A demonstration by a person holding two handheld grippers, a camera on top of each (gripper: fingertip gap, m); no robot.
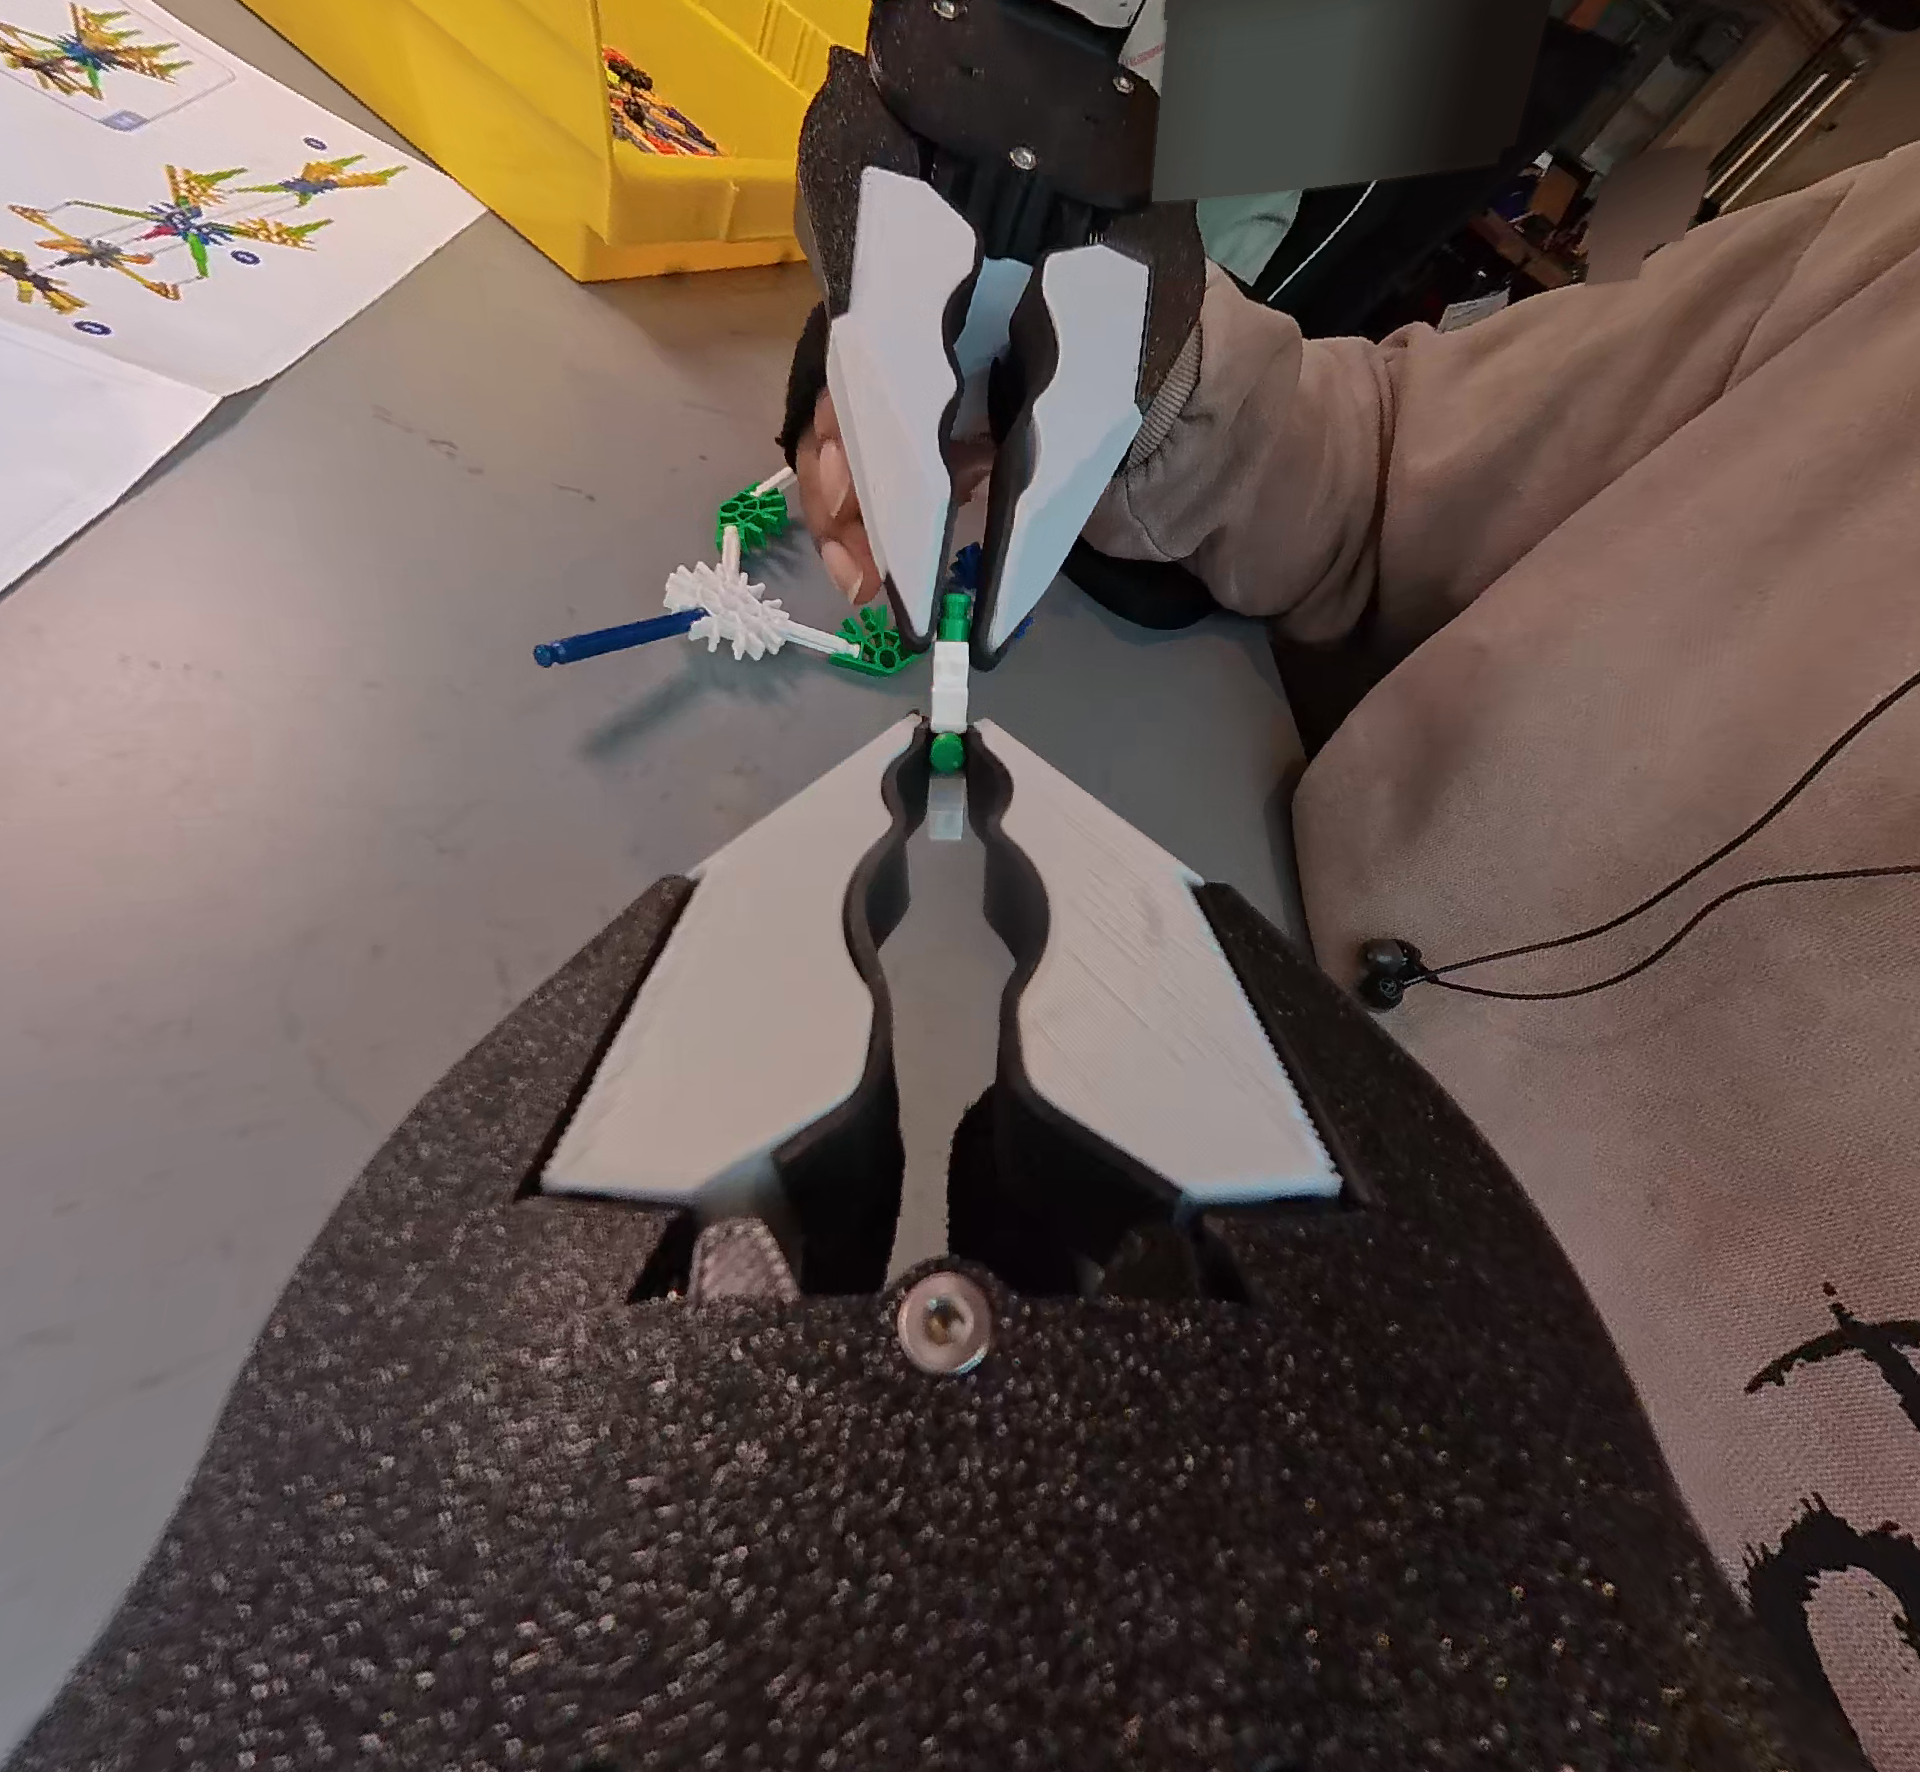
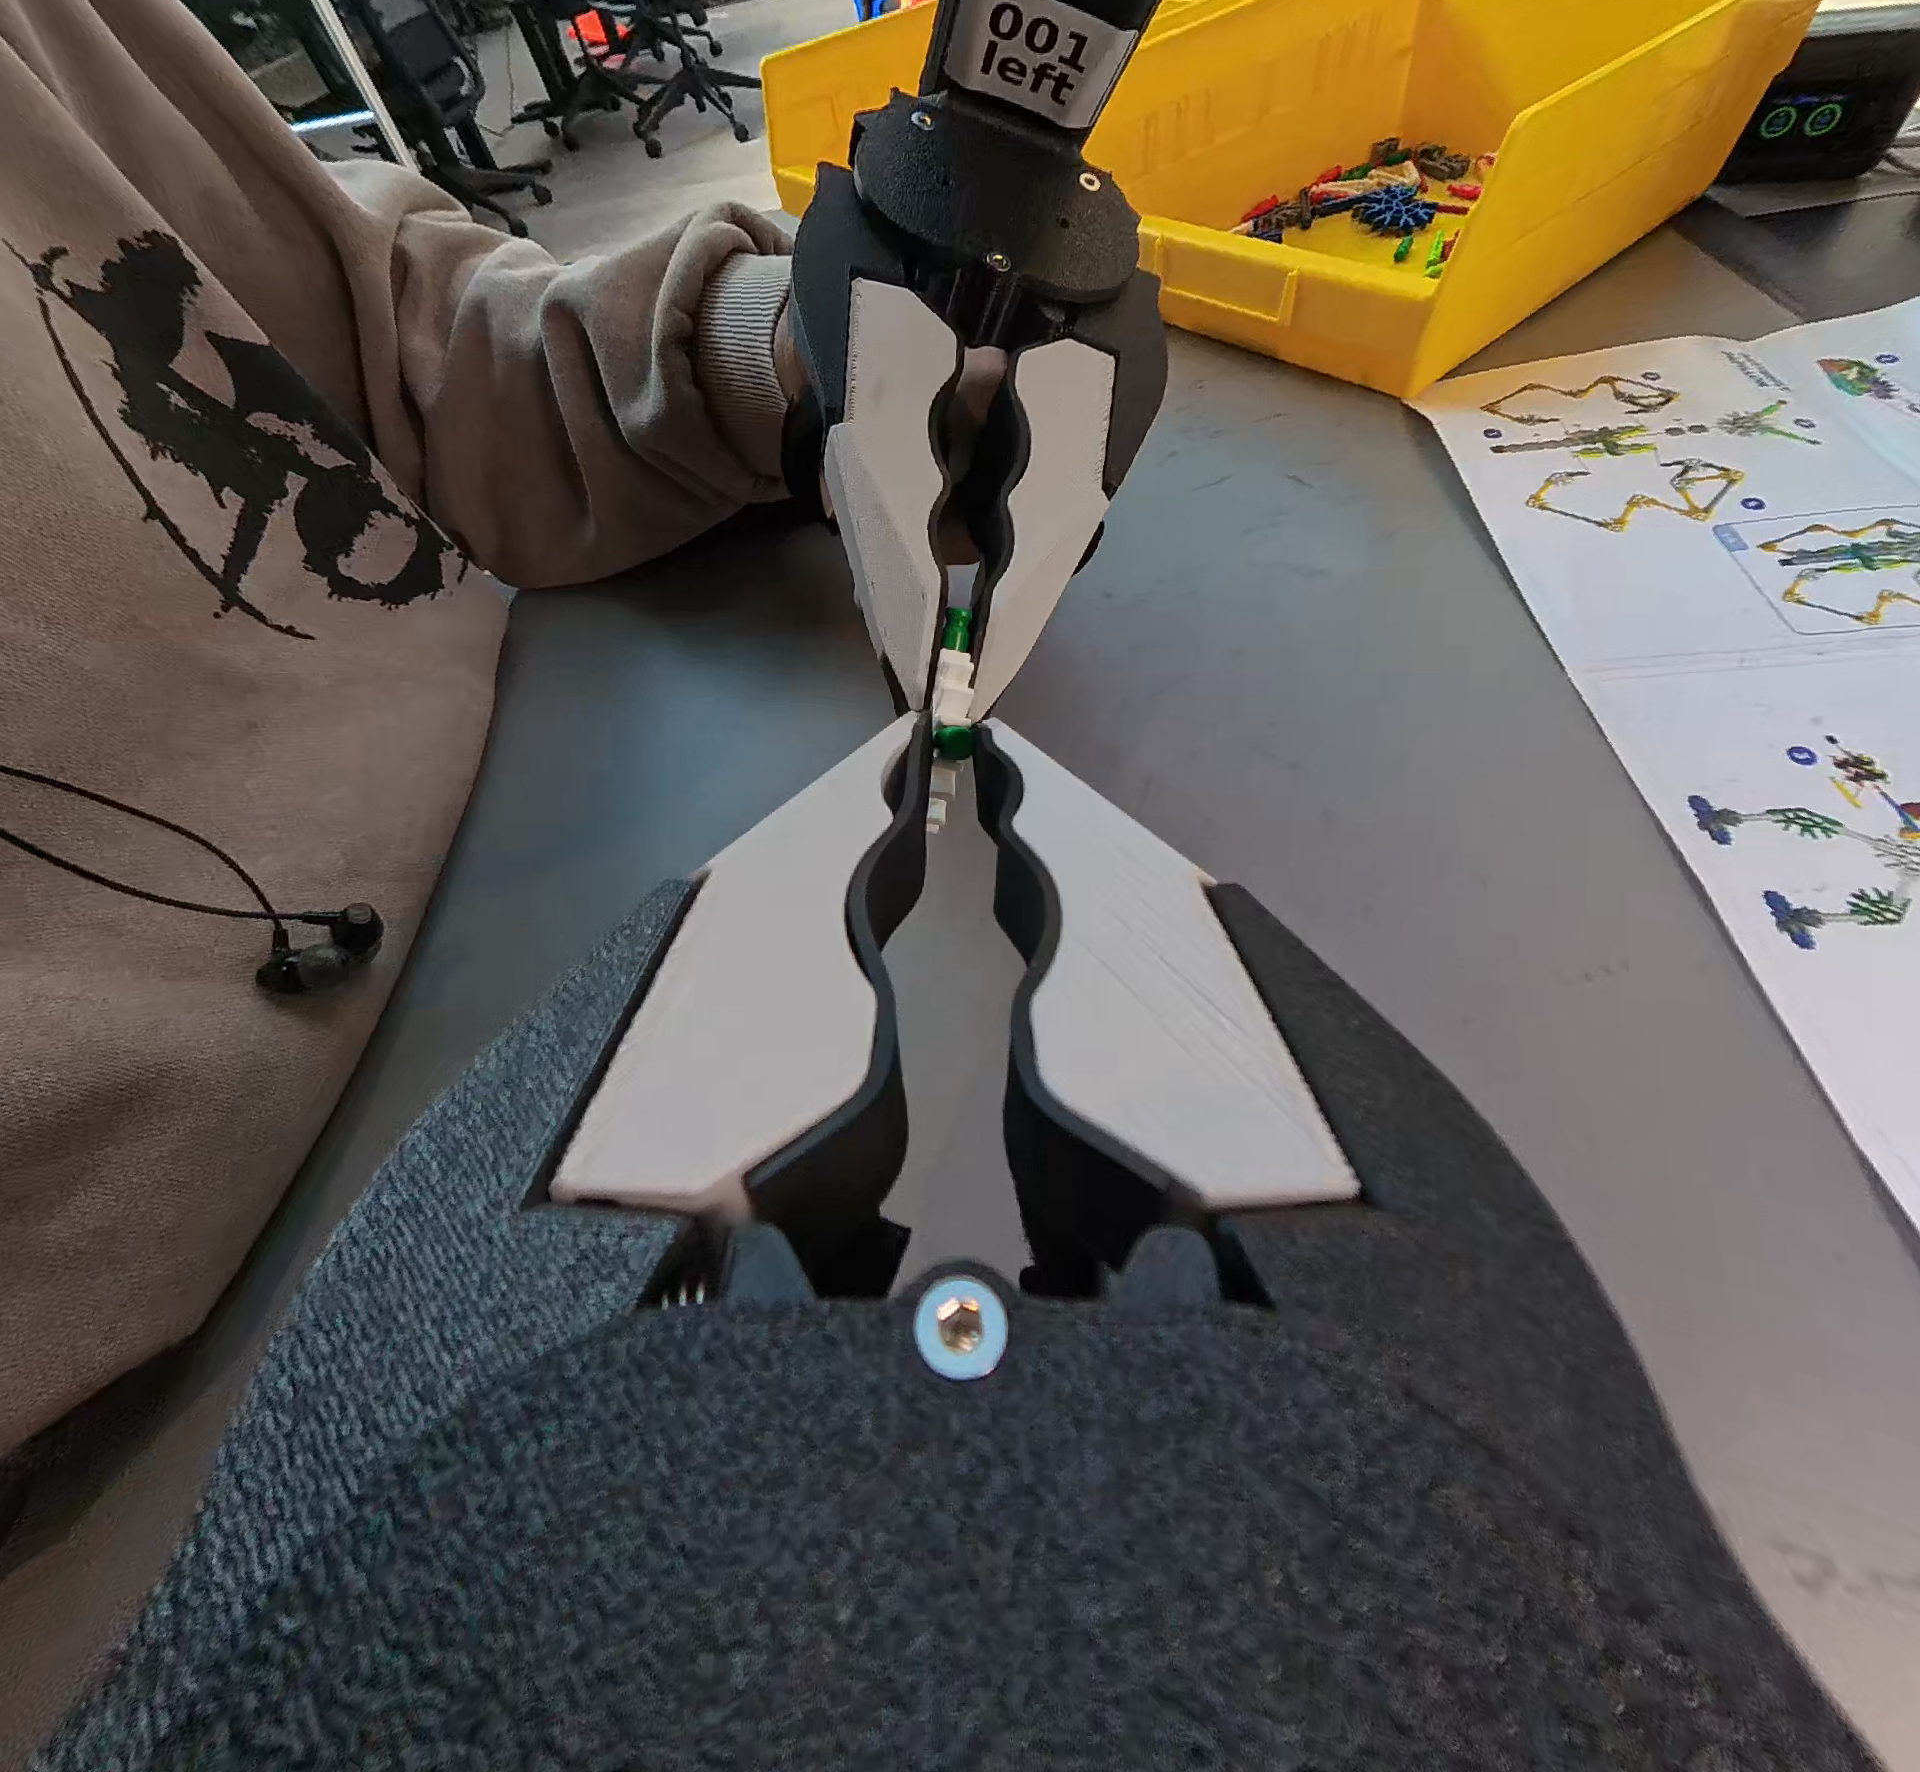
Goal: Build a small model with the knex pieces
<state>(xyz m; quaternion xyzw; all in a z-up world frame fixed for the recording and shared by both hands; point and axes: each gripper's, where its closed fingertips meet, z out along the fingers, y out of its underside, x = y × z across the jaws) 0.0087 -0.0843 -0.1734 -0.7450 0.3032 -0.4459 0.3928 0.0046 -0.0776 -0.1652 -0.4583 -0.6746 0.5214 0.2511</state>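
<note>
Two grippers: tip to tip above the grey table [image 1: 312, 839], with one small rod-and-connector piece shared between them.
Held piece: a green rod [image 1: 949, 748] passing through a white connector [image 1: 950, 683] is bridged from one set of tips to the other, clear of the tabletop.
Left gripper [image 1: 945, 735]: fingers nearly closed, pinched on the near green end of the rod; a translucent white part is seen just behind the tips.
Right gripper [image 2: 948, 748]: fingers likewise nearly closed, clamped on the opposite end of the same piece.
Loose assembly [image 1: 748, 605]: green and white snowflake connectors with white rods and a blue rod [image 1: 613, 642] are laid on the table just beyond the left side of the right gripper's tips.
Hidden: the far part of the assembly is covered by the right gripper and a thumb; how the rod ends are seated between the pads cannot be made out.
Hand pose: each handle is gripped by a hand in a beige sleeve [image 2: 582, 392], forearms lowered toward the table.
Surroundings: instruction sheets [image 1: 156, 195] at the left, yellow bins [image 2: 1455, 164] with loose parts behind.
</note>
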